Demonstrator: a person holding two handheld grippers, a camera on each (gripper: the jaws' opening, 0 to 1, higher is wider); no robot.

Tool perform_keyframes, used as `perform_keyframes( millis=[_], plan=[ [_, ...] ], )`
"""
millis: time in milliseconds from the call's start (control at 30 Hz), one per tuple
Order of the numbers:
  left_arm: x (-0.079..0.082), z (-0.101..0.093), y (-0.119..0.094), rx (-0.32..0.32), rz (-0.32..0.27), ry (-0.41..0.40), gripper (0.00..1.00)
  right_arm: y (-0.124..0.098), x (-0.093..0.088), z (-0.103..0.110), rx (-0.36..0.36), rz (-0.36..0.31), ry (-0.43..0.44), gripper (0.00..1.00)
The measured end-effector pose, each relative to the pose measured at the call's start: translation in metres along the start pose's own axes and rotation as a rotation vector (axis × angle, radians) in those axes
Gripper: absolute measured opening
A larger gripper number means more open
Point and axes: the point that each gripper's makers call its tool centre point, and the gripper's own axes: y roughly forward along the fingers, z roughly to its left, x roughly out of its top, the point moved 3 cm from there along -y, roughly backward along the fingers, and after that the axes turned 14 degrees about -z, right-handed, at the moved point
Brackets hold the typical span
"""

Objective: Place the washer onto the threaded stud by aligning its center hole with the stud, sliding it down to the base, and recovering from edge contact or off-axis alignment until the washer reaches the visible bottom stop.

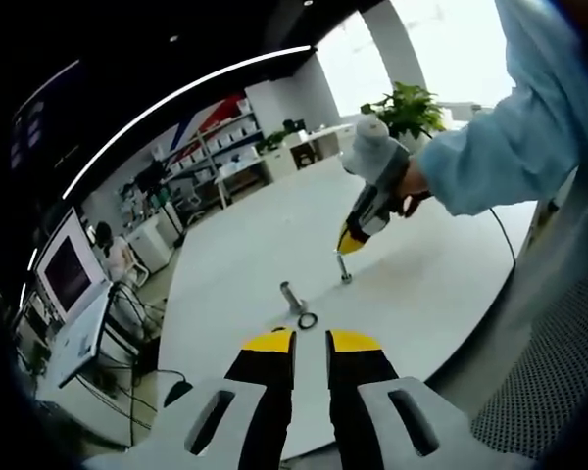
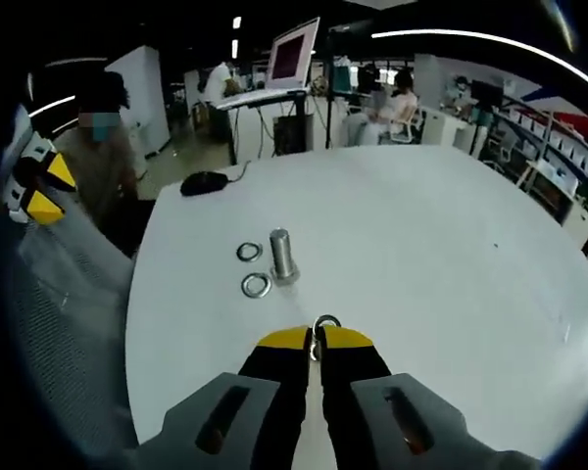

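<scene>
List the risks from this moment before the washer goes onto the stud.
1. The right gripper pinches the washer only by its edge; it may slip or tilt during the carry.
2. Two loose washers lie close beside the stud; a low approach might knock them.
3. Gripped edge-on, the washer may meet the stud off-axis and catch.

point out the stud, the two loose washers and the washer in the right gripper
stud (image 2: 281, 255): right gripper view, mid shaft
near loose washer (image 2: 256, 285): right gripper view, ring's front edge
far loose washer (image 2: 249, 252): right gripper view, rim
held washer (image 2: 326, 320): right gripper view, top arc
</scene>
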Motion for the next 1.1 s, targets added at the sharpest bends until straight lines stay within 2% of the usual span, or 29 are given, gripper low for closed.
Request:
perform_keyframes(
  millis=[433, 733, 867, 967, 1100],
  plan=[
    [-0.001, 0.000, 0.000, 0.000, 0.005, 0.000, 0.10, 0.004, -0.011, 0.000, 0.042, 0.073, -0.085, 0.03],
    [0.000, -0.001, -0.001, 0.001, 0.001, 0.003, 0.10, -0.003, -0.012, 0.000, 0.021, 0.079, -0.078, 0.07],
    [0.000, 0.000, -0.001, 0.002, 0.000, 0.004, 0.10, -0.011, -0.033, -0.002, 0.015, 0.141, -0.018, 0.10],
    [0.000, 0.000, -0.001, 0.003, -0.001, 0.004, 0.10, -0.010, -0.049, -0.004, 0.011, 0.179, -0.049, 0.10],
    [0.000, 0.000, -0.001, 0.002, 0.002, 0.004, 0.10, -0.008, -0.065, -0.006, -0.001, 0.215, -0.025, 0.10]
  ],
)
